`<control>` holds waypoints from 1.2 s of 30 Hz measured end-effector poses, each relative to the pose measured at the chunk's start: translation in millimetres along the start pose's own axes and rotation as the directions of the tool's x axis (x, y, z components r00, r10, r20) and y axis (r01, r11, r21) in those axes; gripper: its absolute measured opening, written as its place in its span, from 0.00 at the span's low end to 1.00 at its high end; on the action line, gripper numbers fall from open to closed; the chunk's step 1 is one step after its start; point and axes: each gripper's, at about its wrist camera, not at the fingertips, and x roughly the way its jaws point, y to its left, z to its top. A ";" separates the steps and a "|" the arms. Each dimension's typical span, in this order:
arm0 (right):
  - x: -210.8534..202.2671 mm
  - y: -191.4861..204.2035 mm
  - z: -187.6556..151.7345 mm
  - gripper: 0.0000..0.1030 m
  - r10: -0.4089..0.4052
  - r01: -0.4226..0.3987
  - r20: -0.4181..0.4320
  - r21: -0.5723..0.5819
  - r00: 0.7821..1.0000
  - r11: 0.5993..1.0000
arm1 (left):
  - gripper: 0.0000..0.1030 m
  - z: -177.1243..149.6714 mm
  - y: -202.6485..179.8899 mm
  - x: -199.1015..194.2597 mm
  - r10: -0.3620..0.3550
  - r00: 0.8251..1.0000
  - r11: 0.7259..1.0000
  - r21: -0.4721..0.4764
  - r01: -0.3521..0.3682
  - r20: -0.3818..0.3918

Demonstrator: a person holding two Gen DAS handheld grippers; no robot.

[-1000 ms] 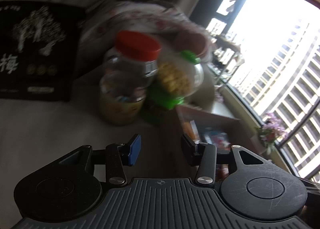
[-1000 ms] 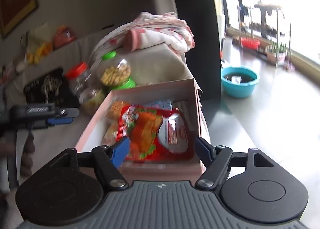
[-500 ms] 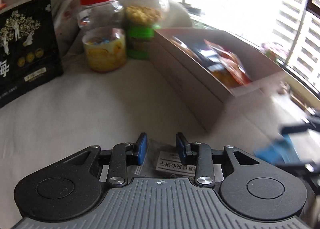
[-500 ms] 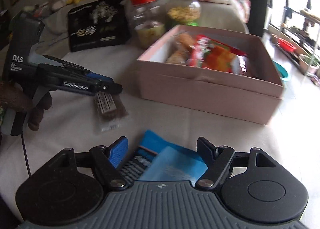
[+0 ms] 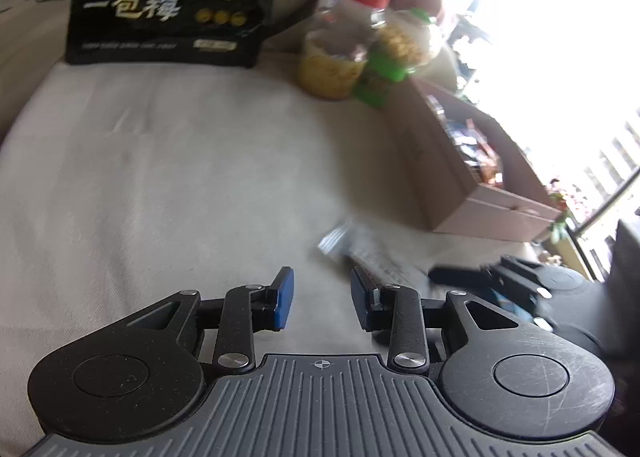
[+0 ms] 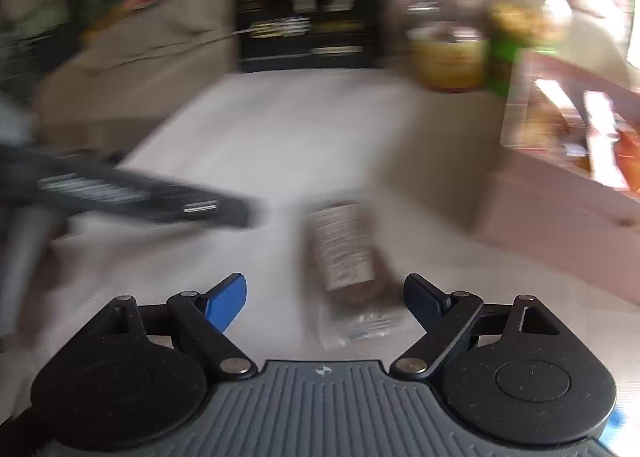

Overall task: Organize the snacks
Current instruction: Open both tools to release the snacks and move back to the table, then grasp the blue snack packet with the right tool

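A brown snack bar in a clear wrapper (image 6: 344, 253) lies on the white cloth, just ahead of my open, empty right gripper (image 6: 324, 297). In the left wrist view the bar (image 5: 372, 253) lies to the right of my left gripper (image 5: 322, 301), which is open and empty. The pink box (image 5: 472, 193) holding snack packets stands to the right; it also shows in the right wrist view (image 6: 560, 209). The right gripper body (image 5: 520, 289) shows at the right edge of the left wrist view.
A black snack bag (image 5: 168, 5) leans at the back. A red-lidded jar (image 5: 340, 45) and a green-lidded jar (image 5: 400, 53) stand beside the box's far end. The left gripper (image 6: 132, 197) reaches in from the left in the blurred right wrist view.
My left gripper has opened, let go of the snack bar and drawn back to the left. My right gripper has swung from the blue packet to over the bar.
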 end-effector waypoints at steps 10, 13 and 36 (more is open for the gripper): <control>-50.6 6.1 -55.7 0.84 -0.469 0.482 0.131 -0.090 0.873 0.872 | 0.36 8.5 -38.4 43.6 -0.021 1.000 0.997 0.079 0.022 -0.014; -62.0 -8.4 -75.2 0.84 -0.573 0.582 0.115 -0.072 0.811 0.810 | 0.43 -3.1 -73.3 50.5 0.044 0.999 0.964 0.262 -0.042 -0.002; -117.2 -50.7 -109.2 0.89 -0.528 0.495 0.034 0.302 0.849 0.815 | 0.47 -78.7 -110.2 9.6 0.068 0.998 0.921 0.386 -0.059 -0.010</control>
